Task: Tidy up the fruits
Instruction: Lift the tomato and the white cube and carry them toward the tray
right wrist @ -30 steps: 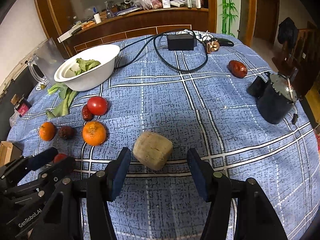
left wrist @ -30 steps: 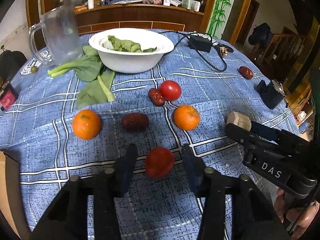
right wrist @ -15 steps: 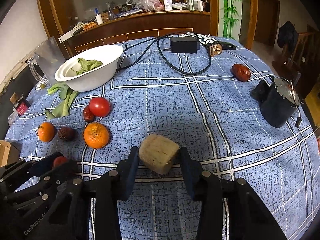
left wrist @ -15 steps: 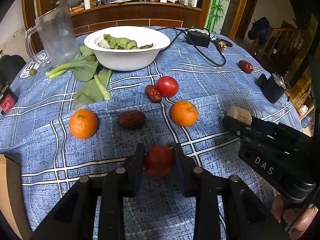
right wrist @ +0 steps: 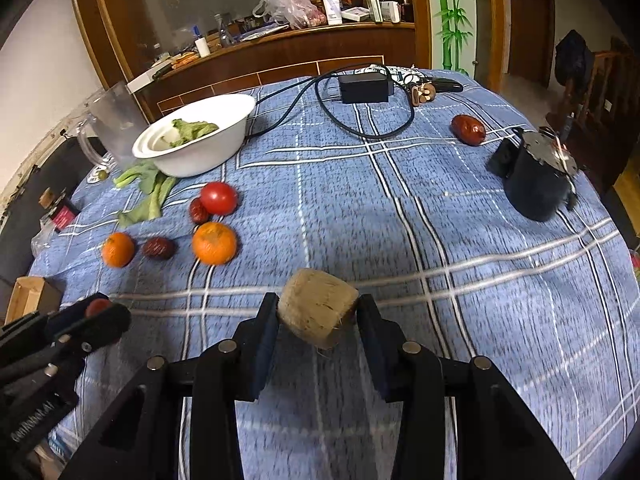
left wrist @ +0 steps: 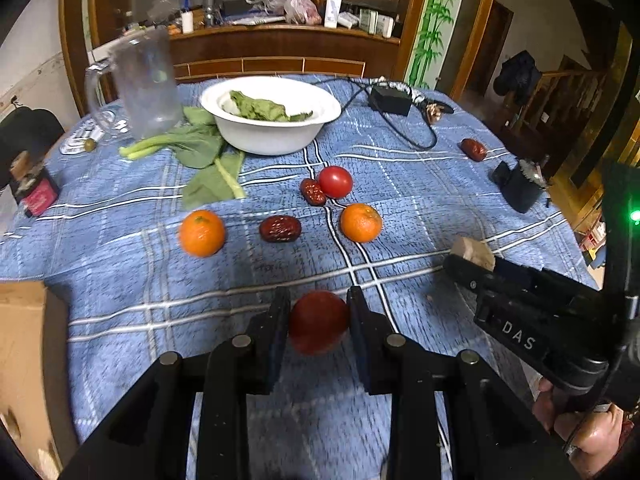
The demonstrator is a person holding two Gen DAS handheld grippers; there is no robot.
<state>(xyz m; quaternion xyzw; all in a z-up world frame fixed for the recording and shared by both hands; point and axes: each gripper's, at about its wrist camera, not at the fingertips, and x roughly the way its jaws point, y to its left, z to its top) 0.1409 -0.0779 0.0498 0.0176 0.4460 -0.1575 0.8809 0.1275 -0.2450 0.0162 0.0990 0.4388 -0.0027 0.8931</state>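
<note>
Both pickups look made: the left gripper [left wrist: 318, 322] clamps a red tomato [left wrist: 318, 320] at lower centre, the right gripper [right wrist: 318, 320] grips a tan coconut [right wrist: 318, 314] at lower centre, and carrying each toward the fruit cluster at left seems next.

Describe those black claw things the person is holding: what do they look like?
Both are matte black two-finger tools. The left gripper has flat rectangular pads on angular arms joined by round silver pins. The right gripper is built alike; its body shows white letters "DAS" and a green light. A bare hand holds it.
</note>
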